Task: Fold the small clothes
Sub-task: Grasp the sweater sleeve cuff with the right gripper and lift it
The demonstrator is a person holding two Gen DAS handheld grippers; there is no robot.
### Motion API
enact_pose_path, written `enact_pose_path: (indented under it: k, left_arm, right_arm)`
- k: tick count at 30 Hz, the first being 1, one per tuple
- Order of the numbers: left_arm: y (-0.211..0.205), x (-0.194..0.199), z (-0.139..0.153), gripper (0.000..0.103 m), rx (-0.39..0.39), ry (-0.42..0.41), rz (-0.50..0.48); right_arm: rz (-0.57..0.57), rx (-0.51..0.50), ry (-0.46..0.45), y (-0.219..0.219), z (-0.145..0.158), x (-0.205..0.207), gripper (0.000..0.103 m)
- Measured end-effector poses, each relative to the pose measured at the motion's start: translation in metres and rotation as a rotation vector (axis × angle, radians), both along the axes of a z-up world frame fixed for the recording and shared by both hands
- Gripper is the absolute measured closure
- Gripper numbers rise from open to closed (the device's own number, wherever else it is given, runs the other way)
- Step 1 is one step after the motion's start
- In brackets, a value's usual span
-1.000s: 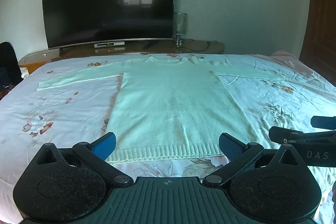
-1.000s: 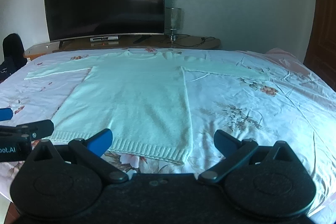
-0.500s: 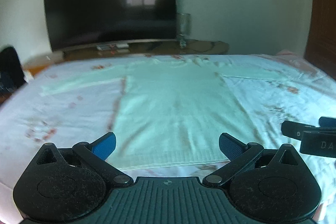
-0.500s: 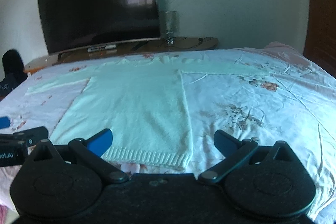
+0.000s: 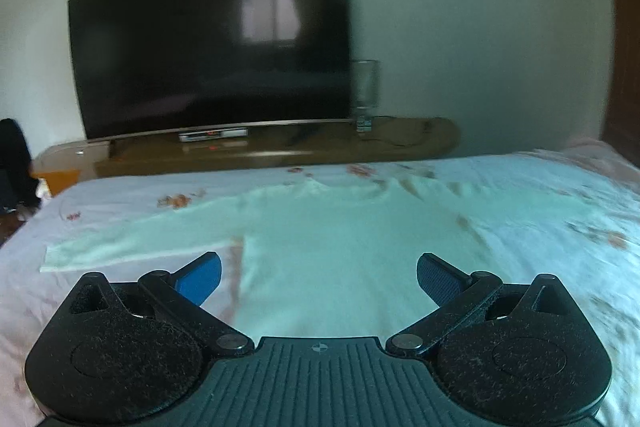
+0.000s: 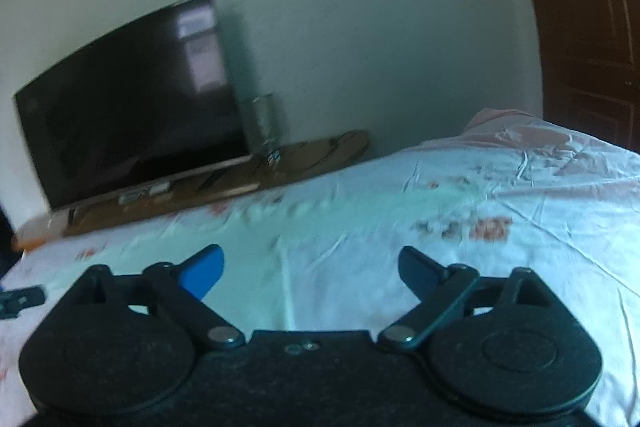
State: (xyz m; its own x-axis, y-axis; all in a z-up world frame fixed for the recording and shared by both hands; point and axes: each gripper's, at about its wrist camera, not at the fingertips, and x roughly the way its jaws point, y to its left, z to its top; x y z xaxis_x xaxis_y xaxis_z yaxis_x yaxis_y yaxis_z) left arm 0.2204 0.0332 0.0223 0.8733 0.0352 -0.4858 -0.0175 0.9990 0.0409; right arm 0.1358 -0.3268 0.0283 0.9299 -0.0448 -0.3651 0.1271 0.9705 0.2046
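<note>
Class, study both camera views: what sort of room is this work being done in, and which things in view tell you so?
Most likely a bedroom in a home. A bed with a floral sheet fills the foreground, with a pale sweater spread flat on it. Beyond its far edge, a large curved television stands on a low wooden cabinet, and a dark wooden door stands at the right.

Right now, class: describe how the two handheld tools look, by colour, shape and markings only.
Both the left tool and right tool are black, each with two round, dusty discs, angled link arms with silver pivot pins and blue-padded fingers. The left one's centre plate is ribbed with a small round marker; the right one's is plainer.
</note>
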Motion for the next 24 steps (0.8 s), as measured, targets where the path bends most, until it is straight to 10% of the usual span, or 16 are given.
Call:
enact_pose_path:
  k: [8, 13, 24]
  left_arm:
    - [0.053, 0.109, -0.036, 0.0, 0.032, 0.016, 0.191]
    - [0.093, 0.138, -0.06, 0.0, 0.015, 0.011, 0.332]
    - [0.118, 0.172, -0.11, 0.0, -0.007, 0.155, 0.295]
  right_arm:
    - [-0.111, 0.16, -0.006, -0.097, -0.035, 0.124, 0.032]
    - [-0.252, 0.344, 0.057, -0.177, -0.092, 0.192, 0.064]
    - [-0.368, 0.601, 0.1, -0.245, -0.175, 0.25, 0.062]
